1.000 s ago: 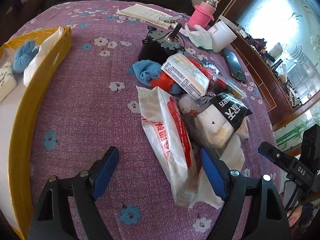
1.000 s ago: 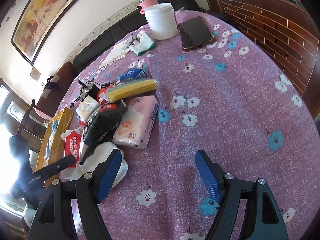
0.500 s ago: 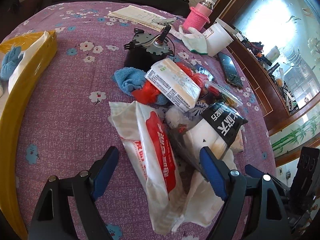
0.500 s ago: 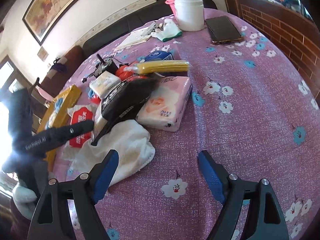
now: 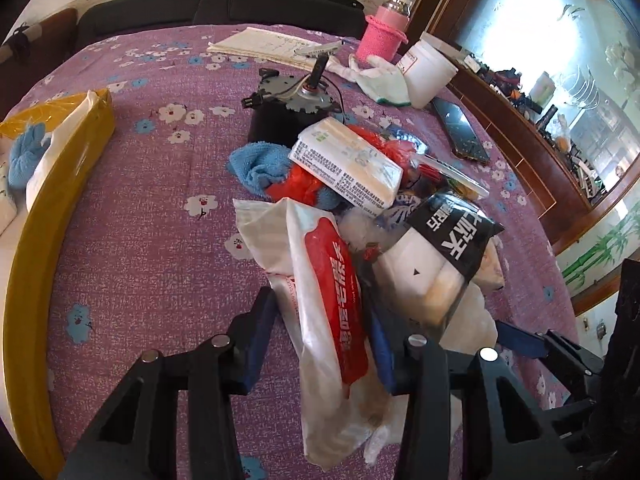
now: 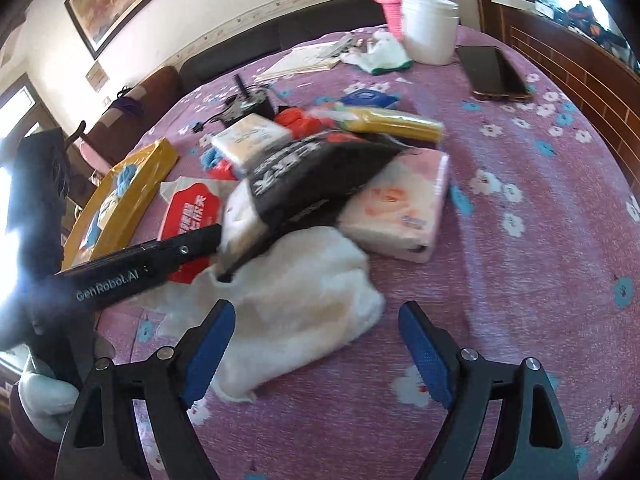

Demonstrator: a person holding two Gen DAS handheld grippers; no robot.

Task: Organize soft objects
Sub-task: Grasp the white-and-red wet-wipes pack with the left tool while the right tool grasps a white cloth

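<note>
Purple floral tablecloth (image 5: 132,216) covers a round table, with a dark sofa behind it and a wooden cabinet to one side. At the table's left edge sits a yellow tray (image 5: 30,240); inside it lie a blue fuzzy cloth (image 5: 24,152) and white tissue packs (image 5: 60,156), the rest of its contents cut off by the frame.

Mid-table is a heap of soft goods. The left gripper (image 5: 320,332) is clamped on a white plastic pack with a red label (image 5: 334,300), its blue pads pressing both sides of the pack's lower half. Just beside that pack rests a black-banded pack of white cloths (image 5: 436,260), leaning onto a white fluffy towel (image 6: 304,300). Behind them are a white wet-wipe pack (image 5: 348,160) lying on red fabric (image 5: 296,184) and a blue towel (image 5: 260,164), with a black motor (image 5: 288,108) further back. In the right wrist view a pink tissue pack (image 6: 400,208) lies under the black-banded pack, and a yellow packet (image 6: 392,122) sits behind it.

The right gripper (image 6: 316,348) hovers spread wide over the towel's near edge, gripping nothing.

At the far side stand a white jar (image 6: 430,32), a pink bottle (image 6: 390,4), a white glove (image 5: 384,80), papers (image 5: 268,46) and a phone (image 6: 496,72).
</note>
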